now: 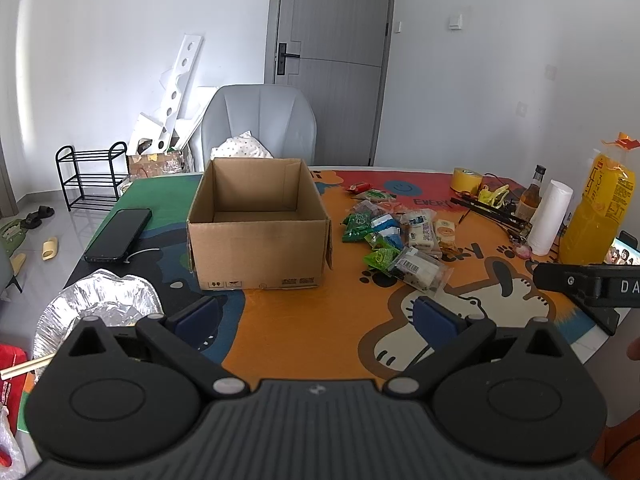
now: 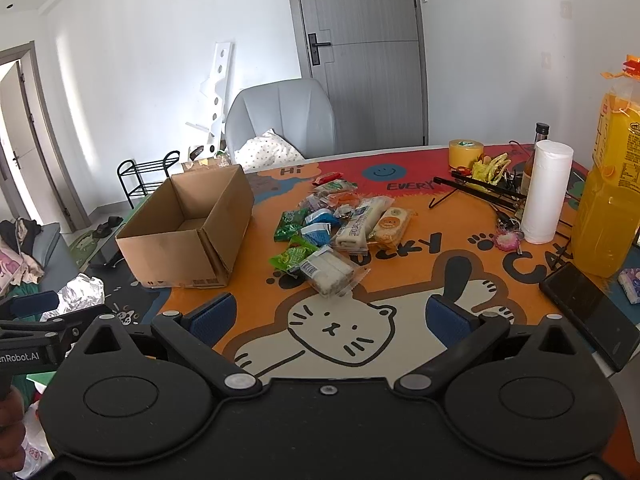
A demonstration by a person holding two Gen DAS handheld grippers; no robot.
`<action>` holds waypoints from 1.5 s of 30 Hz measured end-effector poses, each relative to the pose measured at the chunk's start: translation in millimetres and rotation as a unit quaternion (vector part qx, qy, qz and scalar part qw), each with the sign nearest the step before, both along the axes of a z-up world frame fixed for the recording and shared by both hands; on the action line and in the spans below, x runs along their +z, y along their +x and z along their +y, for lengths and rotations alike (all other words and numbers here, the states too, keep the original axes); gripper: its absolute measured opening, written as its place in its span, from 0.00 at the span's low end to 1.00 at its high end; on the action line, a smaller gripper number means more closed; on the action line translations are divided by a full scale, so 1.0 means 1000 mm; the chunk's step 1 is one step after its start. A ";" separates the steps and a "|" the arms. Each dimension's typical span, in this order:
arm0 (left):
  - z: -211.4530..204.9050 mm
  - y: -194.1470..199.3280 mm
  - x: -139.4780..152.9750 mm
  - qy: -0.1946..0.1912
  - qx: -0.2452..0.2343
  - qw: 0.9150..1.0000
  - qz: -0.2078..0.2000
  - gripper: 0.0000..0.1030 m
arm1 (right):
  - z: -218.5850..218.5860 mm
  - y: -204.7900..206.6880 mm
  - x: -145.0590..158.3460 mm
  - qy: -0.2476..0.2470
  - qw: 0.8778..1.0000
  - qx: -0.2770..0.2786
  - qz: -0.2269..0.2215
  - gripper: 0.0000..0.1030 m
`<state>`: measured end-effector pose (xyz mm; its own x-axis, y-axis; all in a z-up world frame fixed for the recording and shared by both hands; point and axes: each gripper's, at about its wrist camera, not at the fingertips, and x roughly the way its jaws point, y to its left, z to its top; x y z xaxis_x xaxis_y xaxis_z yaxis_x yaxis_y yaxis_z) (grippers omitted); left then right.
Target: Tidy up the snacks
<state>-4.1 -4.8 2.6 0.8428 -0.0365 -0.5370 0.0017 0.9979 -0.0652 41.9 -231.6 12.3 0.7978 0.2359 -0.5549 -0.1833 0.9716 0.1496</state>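
An open, empty cardboard box (image 1: 258, 224) stands on the table; it also shows in the right wrist view (image 2: 188, 232). A pile of wrapped snacks (image 1: 396, 236) lies to its right, with green, blue, white and orange packets (image 2: 336, 236). My left gripper (image 1: 316, 316) is open and empty, low over the table in front of the box. My right gripper (image 2: 332, 316) is open and empty, in front of the snack pile. The right gripper's body shows at the right edge of the left wrist view (image 1: 588, 284).
A phone (image 1: 118, 234) and a foil tray (image 1: 100, 308) lie left of the box. A juice bottle (image 2: 608, 192), paper roll (image 2: 546, 192), tape roll (image 2: 465, 153), glass bottle (image 2: 534, 160) and second phone (image 2: 588, 316) stand at right. A grey chair (image 1: 262, 124) is behind the table.
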 end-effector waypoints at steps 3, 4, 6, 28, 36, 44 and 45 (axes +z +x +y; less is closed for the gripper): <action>0.000 0.000 0.000 0.001 -0.001 1.000 0.001 1.00 | 0.000 0.000 0.000 -0.002 1.000 0.001 -0.001 1.00; 0.000 0.001 -0.001 0.001 0.000 1.000 0.002 1.00 | 0.000 0.000 0.000 -0.002 1.000 0.001 -0.001 1.00; 0.000 0.001 0.000 0.001 0.000 1.000 0.002 1.00 | 0.000 0.000 0.000 -0.001 1.000 0.002 -0.001 1.00; -0.015 0.015 -0.015 0.000 0.000 1.000 0.016 1.00 | 0.001 0.007 -0.011 -0.003 1.000 0.006 0.011 1.00; -0.020 0.036 -0.021 -0.015 -0.005 1.000 0.018 1.00 | -0.011 0.026 -0.024 0.009 1.000 -0.004 0.027 1.00; -0.026 0.064 -0.027 -0.031 -0.011 0.999 0.016 1.00 | -0.026 0.050 -0.042 0.030 0.998 -0.026 0.038 1.00; -0.027 0.068 -0.028 -0.032 -0.013 0.999 0.015 0.99 | -0.027 0.054 -0.044 0.032 0.998 -0.027 0.040 1.00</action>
<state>63.4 -31.9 -25.6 0.8247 -0.0940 -0.5576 0.0254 0.9912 -0.1296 96.2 -258.6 -31.4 0.7639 0.2312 -0.6025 -0.1156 0.9676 0.2246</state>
